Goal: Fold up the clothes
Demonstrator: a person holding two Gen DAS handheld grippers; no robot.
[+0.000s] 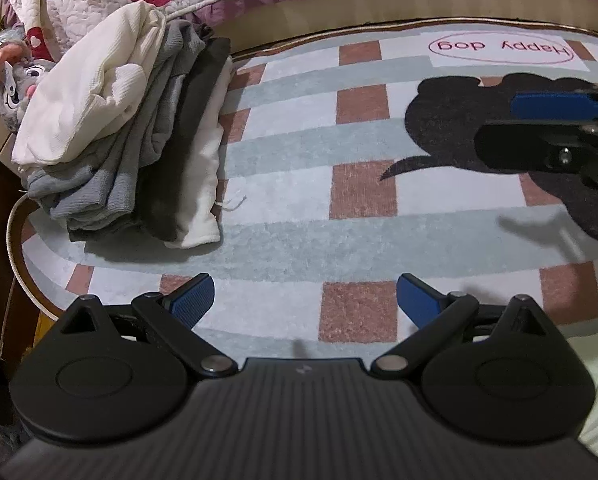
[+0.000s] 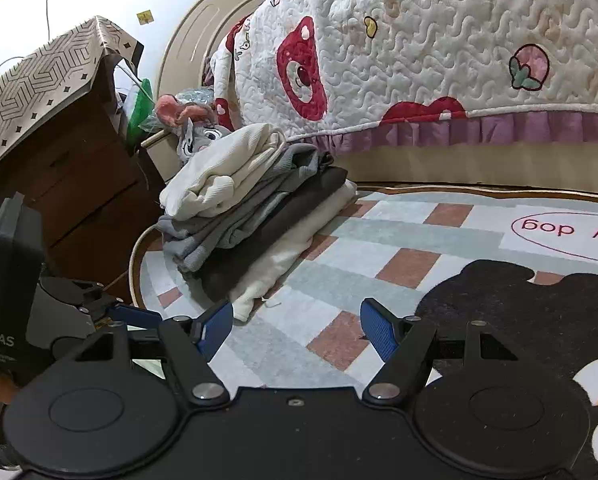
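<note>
Both claws wide, empty.
Soft, light clothes stack (image 1: 123, 148) lies ahead-left of left gripper (image 1: 305, 300) and right gripper (image 2: 297, 326); pinch the top cream hem.

Both wrist cameras sit low over the rug (image 1: 299, 168), the left facing steeply down, sharing the clothes stack (image 2: 251, 208).

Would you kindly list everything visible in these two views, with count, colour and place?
pile of folded clothes: one, cream, grey, dark grey and white, rug's far left edge
rug: one, checked grey, white and pink, with black dog, floor
bed quilt: one, white with red prints, behind rug
plush toy: one, grey and pink, behind pile
cabinet: one, brown, left of pile
left gripper: black, blue pads, open, empty
right gripper: same, open, empty
</note>
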